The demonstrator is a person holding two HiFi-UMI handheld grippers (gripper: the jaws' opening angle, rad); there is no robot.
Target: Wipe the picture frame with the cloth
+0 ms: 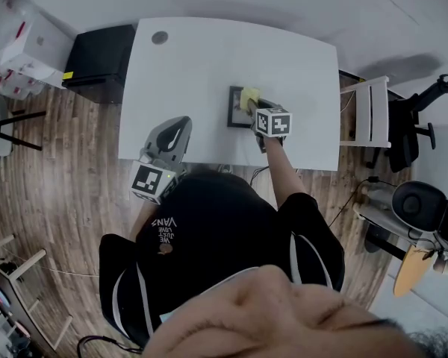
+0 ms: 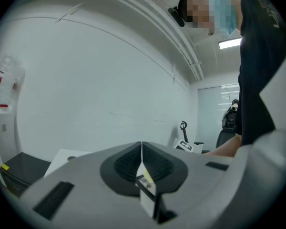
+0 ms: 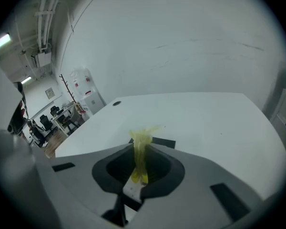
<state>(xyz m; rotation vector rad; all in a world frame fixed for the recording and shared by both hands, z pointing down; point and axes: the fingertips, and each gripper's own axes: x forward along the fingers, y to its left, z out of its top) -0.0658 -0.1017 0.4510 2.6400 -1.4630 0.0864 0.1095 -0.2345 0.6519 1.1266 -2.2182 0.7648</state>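
Entry: we find one readable print, pale lettering (image 1: 165, 230) on the person's black short-sleeved T-shirt (image 1: 224, 215), just below the near edge of the white rectangular table (image 1: 209, 66). It appears upside down. We make out "WE", "JUST" and "VAN"; the rest is too small. The red labels on the white plastic boxes (image 1: 15, 36) left of the table are illegible.

At lower centre, the right gripper (image 3: 139, 163) pinches a yellow cloth (image 3: 142, 149); the black frame (image 3: 159, 142) peeks out behind it on the white table (image 3: 205, 123).
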